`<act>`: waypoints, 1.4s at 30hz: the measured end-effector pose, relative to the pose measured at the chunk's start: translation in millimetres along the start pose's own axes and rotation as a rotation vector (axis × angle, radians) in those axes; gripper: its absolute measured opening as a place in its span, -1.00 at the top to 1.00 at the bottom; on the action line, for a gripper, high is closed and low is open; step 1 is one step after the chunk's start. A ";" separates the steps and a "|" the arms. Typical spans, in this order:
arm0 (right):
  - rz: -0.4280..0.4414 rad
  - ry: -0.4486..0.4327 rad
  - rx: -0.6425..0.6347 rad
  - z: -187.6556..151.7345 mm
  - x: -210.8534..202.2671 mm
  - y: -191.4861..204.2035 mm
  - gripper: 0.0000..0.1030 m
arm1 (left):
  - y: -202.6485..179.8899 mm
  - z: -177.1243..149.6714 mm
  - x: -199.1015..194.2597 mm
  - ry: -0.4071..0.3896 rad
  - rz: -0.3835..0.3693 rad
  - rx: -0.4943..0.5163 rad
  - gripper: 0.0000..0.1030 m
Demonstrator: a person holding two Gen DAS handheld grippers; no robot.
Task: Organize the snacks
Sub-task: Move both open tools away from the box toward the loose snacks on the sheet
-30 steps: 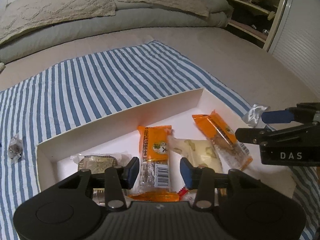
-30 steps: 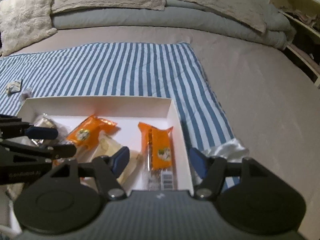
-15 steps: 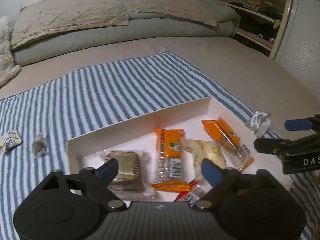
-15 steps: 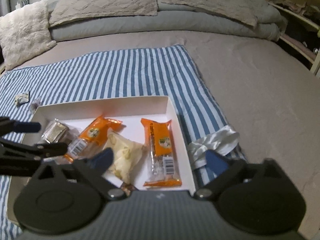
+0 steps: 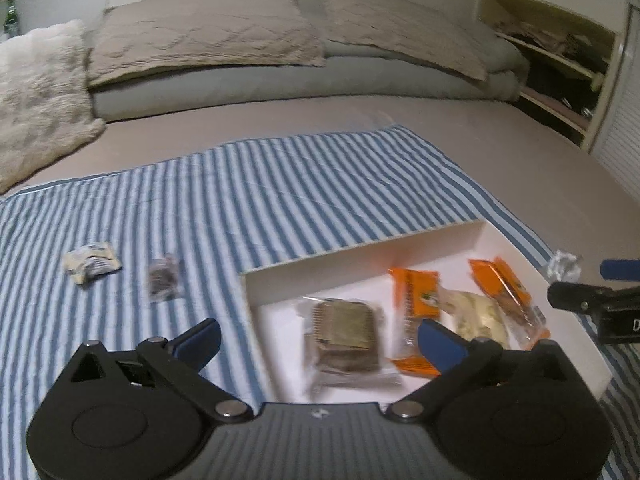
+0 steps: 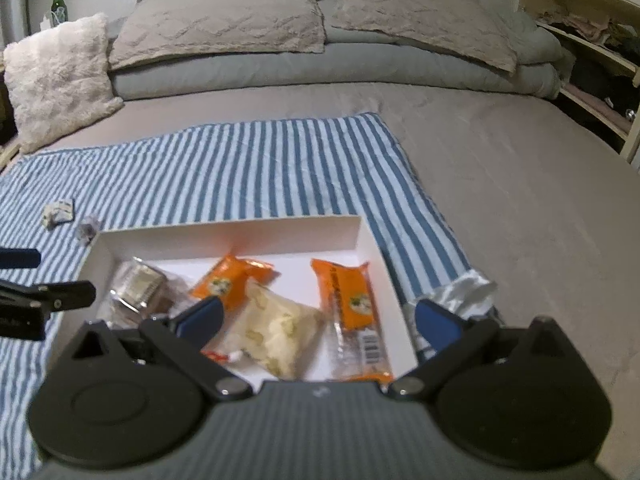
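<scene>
A white box [image 5: 360,248] on the striped cloth holds a brown wafer pack [image 5: 344,328], two orange packs [image 5: 416,292] [image 5: 504,288] and a pale yellow pack [image 5: 476,312]. My left gripper [image 5: 318,338] hovers above the box's left end, its jaws opening, with nothing held between them. The right gripper [image 6: 318,314] hangs open over the box's [image 6: 240,236] right half, above the yellow pack [image 6: 276,324] and an orange pack [image 6: 344,292]. A small white packet [image 5: 92,264] and a dark packet [image 5: 164,276] lie loose on the cloth to the left.
A crumpled clear wrapper [image 6: 464,292] lies just outside the box's right wall. The blue-striped cloth [image 5: 280,200] covers the near part of a bed. Pillows [image 6: 224,12] line the far side, and shelves [image 6: 592,60] stand at the right.
Both grippers opened wide and drew back and up from the box. The left one let go of an orange pack and swung left, bringing the two loose packets into view.
</scene>
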State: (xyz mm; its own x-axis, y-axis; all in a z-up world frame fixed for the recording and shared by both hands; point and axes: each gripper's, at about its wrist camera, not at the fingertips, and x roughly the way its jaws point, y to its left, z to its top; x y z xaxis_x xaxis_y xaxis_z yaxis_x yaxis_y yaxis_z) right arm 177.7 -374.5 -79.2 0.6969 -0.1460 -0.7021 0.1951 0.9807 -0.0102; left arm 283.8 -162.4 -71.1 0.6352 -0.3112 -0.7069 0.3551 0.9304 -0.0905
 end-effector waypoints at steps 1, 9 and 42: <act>0.003 -0.003 0.000 1.3 0.2 3.1 -0.99 | 5.2 0.2 -2.5 -0.006 0.009 -0.008 -1.00; 0.030 -0.034 -0.010 12.9 5.7 32.3 -0.99 | 51.2 -2.8 -20.2 -0.023 0.091 -0.064 -1.00; 0.230 -0.026 -0.110 62.2 76.8 211.2 -0.95 | 234.3 -15.8 -24.9 -0.108 0.418 -0.286 -1.00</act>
State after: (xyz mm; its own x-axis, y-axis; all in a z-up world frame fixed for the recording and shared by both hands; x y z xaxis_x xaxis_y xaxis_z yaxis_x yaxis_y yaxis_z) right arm 315.4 -186.6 -91.0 0.7321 0.0803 -0.6764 -0.0457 0.9966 0.0688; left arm 340.3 66.5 -85.8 0.7554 0.0947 -0.6484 -0.1366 0.9905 -0.0145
